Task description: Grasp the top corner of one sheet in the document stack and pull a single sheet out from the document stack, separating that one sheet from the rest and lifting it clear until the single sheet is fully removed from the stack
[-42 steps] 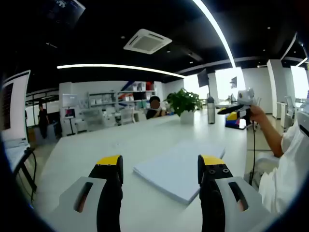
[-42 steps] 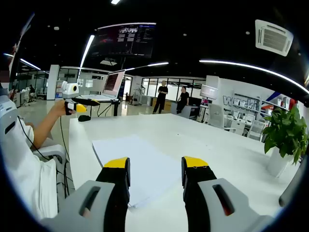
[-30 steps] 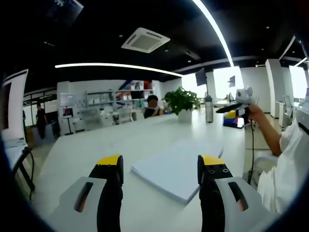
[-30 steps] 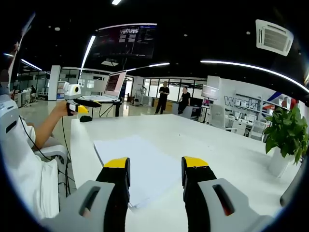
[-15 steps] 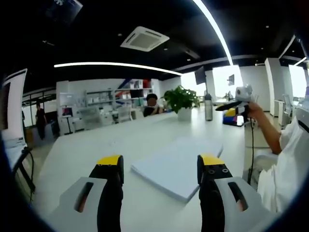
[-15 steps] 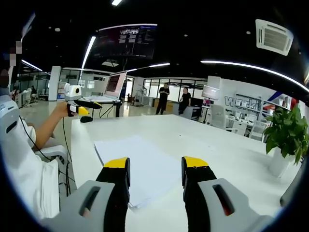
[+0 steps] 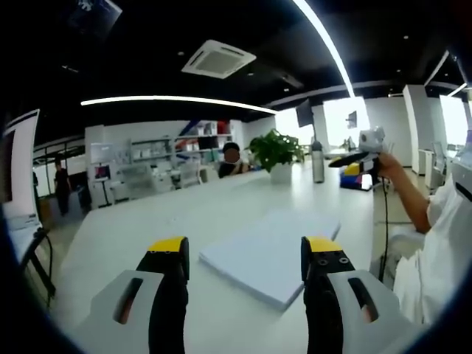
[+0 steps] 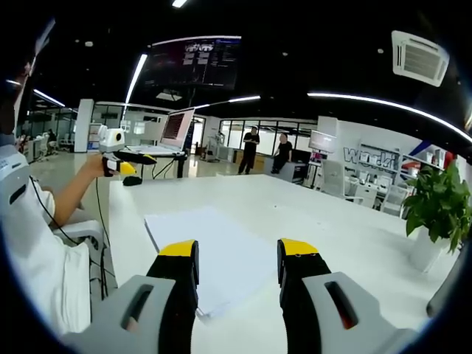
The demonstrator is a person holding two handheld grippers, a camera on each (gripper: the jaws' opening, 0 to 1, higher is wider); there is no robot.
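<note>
Barely shifted since earlier frames: stack (image 7: 268,253) flat on table (image 7: 147,228), untouched. Left gripper (image 7: 243,258) and right gripper (image 8: 234,259) hovering above, jaws spread, empty. Approach step, by the look. Next: lower to a far top corner, pinch one sheet only.

My left gripper (image 7: 243,254) hovers with jaws spread; the document stack (image 7: 271,254) lies just ahead between them (flat on the white table (image 7: 147,225)).

White table (image 7: 133,228), potted plant (image 7: 275,155), dark bottle (image 7: 318,162), ceiling air-conditioner (image 7: 218,59), two standing people (image 8: 266,153).
</note>
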